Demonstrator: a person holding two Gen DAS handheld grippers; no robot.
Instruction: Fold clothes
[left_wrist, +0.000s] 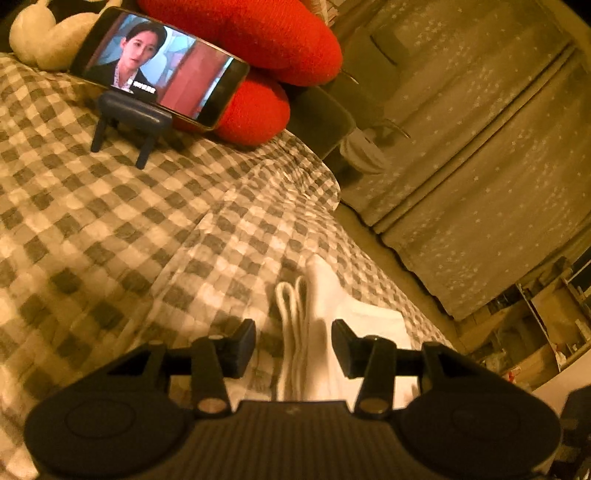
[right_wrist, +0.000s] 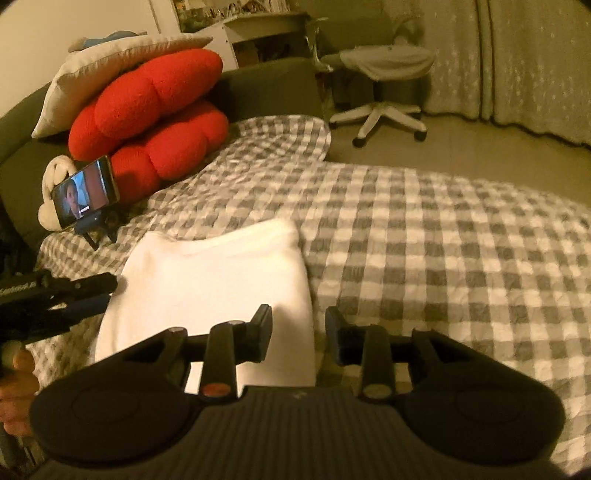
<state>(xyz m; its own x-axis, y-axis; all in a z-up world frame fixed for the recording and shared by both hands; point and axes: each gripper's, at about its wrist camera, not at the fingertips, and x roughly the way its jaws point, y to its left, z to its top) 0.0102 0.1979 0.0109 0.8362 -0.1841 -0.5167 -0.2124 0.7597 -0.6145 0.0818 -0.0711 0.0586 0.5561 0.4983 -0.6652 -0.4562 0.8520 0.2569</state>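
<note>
The folded white garment (right_wrist: 218, 280) lies flat on the grey-and-white checked bedspread (right_wrist: 424, 236), near its front edge. Right gripper (right_wrist: 298, 334) hangs over the garment's right edge, jaws partly open, nothing pinched between them. Left gripper (left_wrist: 293, 345) is at the garment's left edge, jaws also apart with a white drawstring (left_wrist: 291, 306) lying under the gap, not clamped. Further back, a phone (left_wrist: 159, 66) on a little stand (left_wrist: 129, 118) plays a video, leaning in front of 2 red cushions (right_wrist: 147, 122).
</note>
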